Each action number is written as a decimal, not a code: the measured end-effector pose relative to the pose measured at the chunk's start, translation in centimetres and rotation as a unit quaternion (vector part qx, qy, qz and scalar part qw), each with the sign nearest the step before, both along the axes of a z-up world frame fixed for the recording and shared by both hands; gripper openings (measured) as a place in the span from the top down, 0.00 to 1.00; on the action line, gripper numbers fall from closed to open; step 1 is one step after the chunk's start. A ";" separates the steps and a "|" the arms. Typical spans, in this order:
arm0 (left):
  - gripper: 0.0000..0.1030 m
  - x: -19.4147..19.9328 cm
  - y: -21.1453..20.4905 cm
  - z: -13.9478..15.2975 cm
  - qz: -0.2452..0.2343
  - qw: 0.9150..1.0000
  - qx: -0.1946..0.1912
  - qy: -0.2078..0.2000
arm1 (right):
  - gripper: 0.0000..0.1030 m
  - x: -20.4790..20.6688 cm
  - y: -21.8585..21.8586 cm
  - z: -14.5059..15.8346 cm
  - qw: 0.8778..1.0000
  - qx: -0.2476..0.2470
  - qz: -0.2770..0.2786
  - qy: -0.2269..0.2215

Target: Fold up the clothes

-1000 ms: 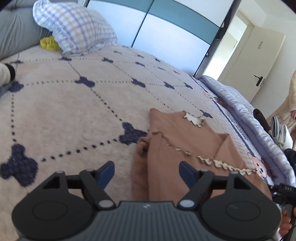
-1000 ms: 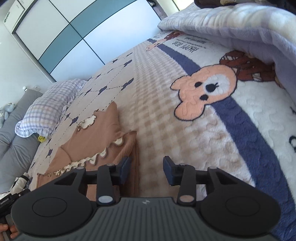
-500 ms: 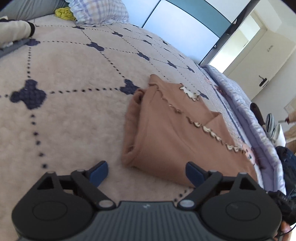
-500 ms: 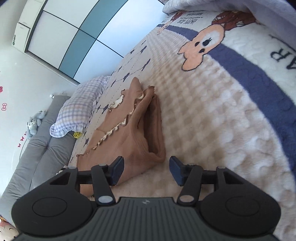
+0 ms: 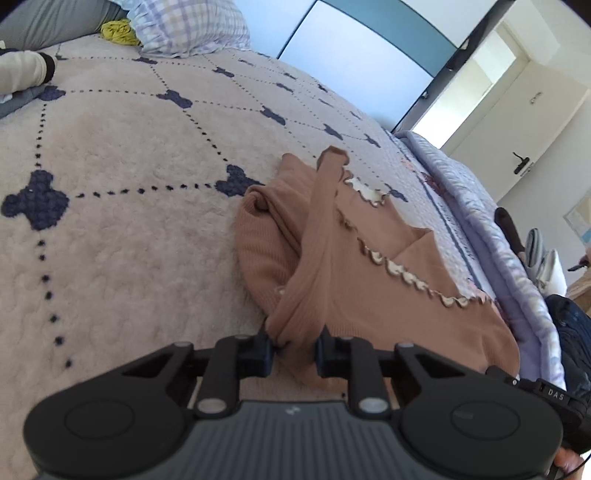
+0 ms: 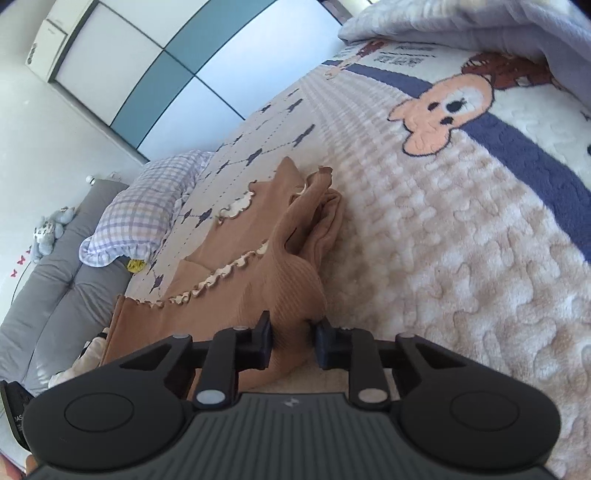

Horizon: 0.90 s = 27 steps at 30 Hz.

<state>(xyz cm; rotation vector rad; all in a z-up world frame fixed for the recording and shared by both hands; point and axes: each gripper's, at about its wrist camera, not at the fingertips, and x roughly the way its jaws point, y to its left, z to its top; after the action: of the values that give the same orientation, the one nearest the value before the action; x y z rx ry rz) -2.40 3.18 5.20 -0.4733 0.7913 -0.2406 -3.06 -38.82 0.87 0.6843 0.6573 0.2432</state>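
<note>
We have the left gripper and right gripper each pinched on the brown top's near edge, its length running away from us across the bed.

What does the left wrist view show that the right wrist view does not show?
Only the left wrist view shows the white door and the left gripper shut on the brown top. Only the right wrist view shows the bear print, the grey headboard and the right gripper pinching the top. Both show the checked pillow and the bedspread.
</note>
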 end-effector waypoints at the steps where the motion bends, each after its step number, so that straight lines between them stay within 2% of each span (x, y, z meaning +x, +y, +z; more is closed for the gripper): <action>1: 0.80 -1.0 0.4 0.3 -0.006 1.000 -0.005 0.001 | 0.78 -0.6 0.0 0.6 1.000 -0.008 0.012 -0.005; 7: 0.80 -8.7 2.1 -0.1 -0.048 0.999 -0.011 0.016 | 0.79 -7.7 0.5 1.4 0.996 -0.032 0.079 0.009; 10: 0.80 -12.1 2.9 -0.9 -0.061 0.998 -0.015 0.021 | 0.81 -11.8 0.5 0.5 0.995 -0.025 0.089 0.024; 12: 0.79 -13.4 3.1 -1.5 -0.063 0.998 -0.017 0.022 | 0.82 -13.9 0.1 -0.4 0.996 -0.004 0.086 0.029; 15: 0.76 -13.7 3.2 -2.3 -0.063 0.998 -0.015 0.020 | 0.82 -14.7 -0.2 -2.5 0.996 0.023 0.073 0.053; 17: 0.69 -13.6 3.2 -2.1 -0.062 0.998 -0.005 0.016 | 0.81 -14.7 0.0 -2.9 0.996 0.017 0.074 0.054; 20: 0.59 -14.2 3.2 -1.2 -0.057 0.998 0.028 0.002 | 0.78 -14.4 0.4 -2.2 0.996 -0.002 0.078 0.049; 22: 0.53 -14.6 3.9 -0.5 -0.051 0.998 0.048 -0.005 | 0.69 -14.5 0.5 -1.5 0.995 -0.035 0.088 0.040; 25: 0.53 -14.9 5.3 0.3 -0.039 0.998 0.053 -0.014 | 0.61 -14.4 0.3 -0.7 0.992 -0.074 0.094 0.027; 27: 0.52 -14.6 6.1 0.7 -0.035 0.998 0.051 -0.021 | 0.59 -14.3 -0.2 -0.4 0.991 -0.092 0.092 0.019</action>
<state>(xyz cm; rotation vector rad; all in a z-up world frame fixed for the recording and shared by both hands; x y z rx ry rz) -16.97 9.26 5.91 -0.3426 0.7758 -0.2733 -17.32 -38.99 0.51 0.4521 0.7695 0.3368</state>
